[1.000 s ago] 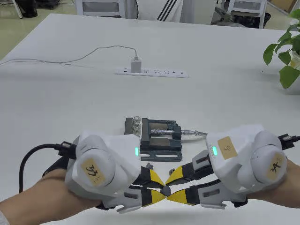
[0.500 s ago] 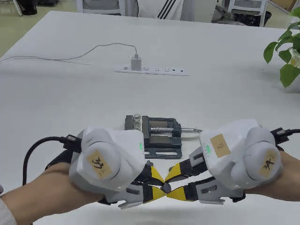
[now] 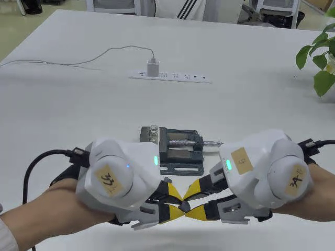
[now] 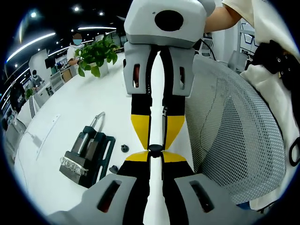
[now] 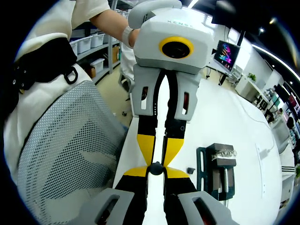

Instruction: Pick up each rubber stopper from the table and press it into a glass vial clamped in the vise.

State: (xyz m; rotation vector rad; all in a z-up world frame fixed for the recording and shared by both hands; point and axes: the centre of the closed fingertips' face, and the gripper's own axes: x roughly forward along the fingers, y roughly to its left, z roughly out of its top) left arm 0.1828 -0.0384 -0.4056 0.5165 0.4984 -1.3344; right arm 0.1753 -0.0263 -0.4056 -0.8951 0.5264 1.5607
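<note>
A small dark rubber stopper (image 3: 184, 207) is pinched where the yellow tips of both grippers meet, in front of the vise (image 3: 181, 152). My left gripper (image 3: 179, 207) comes in from the left and my right gripper (image 3: 188, 207) from the right, both shut on the stopper. The stopper (image 4: 155, 148) sits at the left gripper's (image 4: 156, 154) tips, and the stopper (image 5: 156, 168) also sits at the right gripper's (image 5: 156, 171) tips. Glass vials (image 3: 153, 133) stand clamped at the vise's left end. Two loose stoppers (image 4: 124, 148) lie on the table near the vise (image 4: 87, 152).
A white power strip (image 3: 170, 77) with a charger and cable lies farther back on the white table (image 3: 68, 104). A potted plant (image 3: 319, 57) stands at the right edge. A mesh office chair (image 4: 234, 136) stands at the table's near side.
The grippers stay tip to tip on the stopper. Only the view has shifted a little.
</note>
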